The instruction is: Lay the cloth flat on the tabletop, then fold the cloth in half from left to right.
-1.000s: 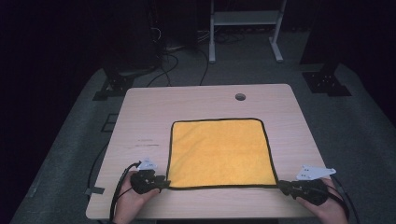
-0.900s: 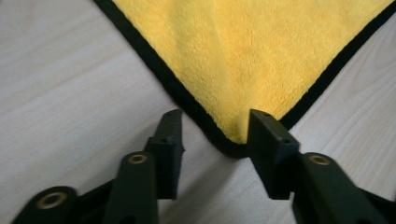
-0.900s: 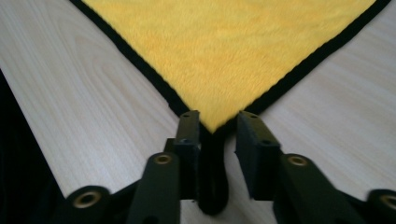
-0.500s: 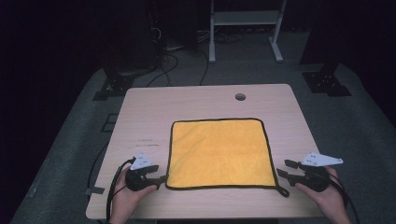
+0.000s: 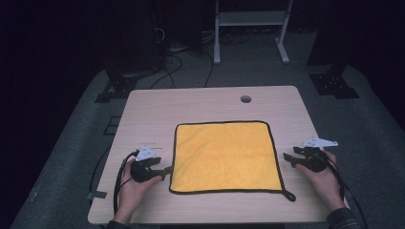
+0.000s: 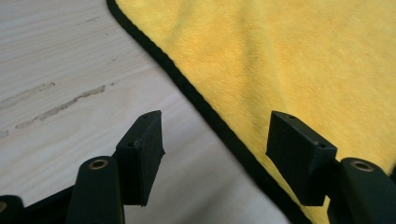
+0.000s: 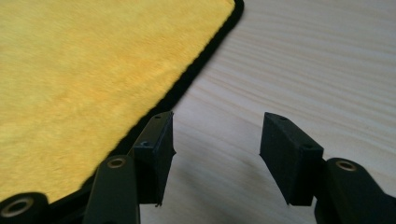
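Observation:
A yellow cloth [image 5: 224,155] with a black border lies flat in the middle of the wooden table [image 5: 153,114]. My left gripper [image 5: 165,171] rests just off the cloth's left edge, near its front corner. In the left gripper view [image 6: 217,126] its jaws have just been opening; they stand apart over the black border and hold nothing of the cloth [image 6: 289,56]. My right gripper [image 5: 289,160] sits beside the cloth's right edge. Its jaws [image 7: 217,128] have also just been opening, and only bare wood lies between them, with the cloth [image 7: 84,70] to their left.
A small black loop [image 5: 289,195] sticks out from the cloth's near right corner. A round hole [image 5: 245,98] sits at the table's far side. Cables and a white stand [image 5: 248,19] are on the dark floor behind. Bare wood surrounds the cloth.
Both grippers were at the cloth's near corners with jaws closed in; both have opened and pulled away. The right hand moved up along the right edge, the left slightly outward. The cloth lies flat.

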`<state>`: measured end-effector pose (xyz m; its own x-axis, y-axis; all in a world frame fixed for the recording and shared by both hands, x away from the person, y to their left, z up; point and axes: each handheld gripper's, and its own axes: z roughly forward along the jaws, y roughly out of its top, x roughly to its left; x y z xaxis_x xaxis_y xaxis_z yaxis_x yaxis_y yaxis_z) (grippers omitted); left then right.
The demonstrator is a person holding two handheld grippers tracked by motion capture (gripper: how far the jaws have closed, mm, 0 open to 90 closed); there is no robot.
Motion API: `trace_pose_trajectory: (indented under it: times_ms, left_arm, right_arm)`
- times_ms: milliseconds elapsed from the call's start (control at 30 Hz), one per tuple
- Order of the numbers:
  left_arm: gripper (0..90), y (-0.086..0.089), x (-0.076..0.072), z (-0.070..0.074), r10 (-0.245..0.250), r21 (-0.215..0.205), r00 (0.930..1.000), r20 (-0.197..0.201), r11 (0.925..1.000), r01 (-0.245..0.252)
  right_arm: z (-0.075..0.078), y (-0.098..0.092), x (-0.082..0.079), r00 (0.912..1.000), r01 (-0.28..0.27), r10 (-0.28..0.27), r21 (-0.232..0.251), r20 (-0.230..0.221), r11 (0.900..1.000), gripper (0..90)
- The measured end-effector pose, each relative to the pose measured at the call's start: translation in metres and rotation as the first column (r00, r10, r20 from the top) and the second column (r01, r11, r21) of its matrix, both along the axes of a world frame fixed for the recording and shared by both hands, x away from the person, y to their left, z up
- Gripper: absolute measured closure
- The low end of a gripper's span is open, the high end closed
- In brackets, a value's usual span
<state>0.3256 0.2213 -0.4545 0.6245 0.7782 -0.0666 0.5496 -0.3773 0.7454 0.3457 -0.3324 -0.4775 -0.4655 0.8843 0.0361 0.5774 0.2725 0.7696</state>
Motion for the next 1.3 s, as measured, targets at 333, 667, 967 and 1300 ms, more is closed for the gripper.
trace_pose_trajectory:
  times_ms: [333,667,967,1300]
  left_arm:
    - [30.8,-0.001,0.034,-0.003,0.041,-0.005,0.9991,0.009,0.9992,-0.041]
    - [33.0,-0.017,0.056,-0.013,0.053,0.014,0.9986,-0.001,0.9985,-0.053]
    - [34.8,-0.018,0.065,-0.021,0.105,0.04,0.9944,0.013,0.9936,-0.106]
    - [42.4,-0.017,0.064,-0.022,0.107,0.063,0.9935,0.039,0.992,-0.109]
  right_arm:
    - [-0.008,-0.006,0.007,0.9993,0.038,-0.038,-0.028,-0.005,0.999,37.5]
    - [-0.008,-0.006,0.008,0.9989,0.044,-0.045,-0.029,-0.011,0.999,31.5]
    - [-0.008,-0.005,0.007,0.9994,0.033,-0.033,-0.031,-0.012,0.999,30.6]
    - [-0.008,-0.004,0.007,0.9996,0.026,-0.026,-0.03,-0.014,0.999,30.5]
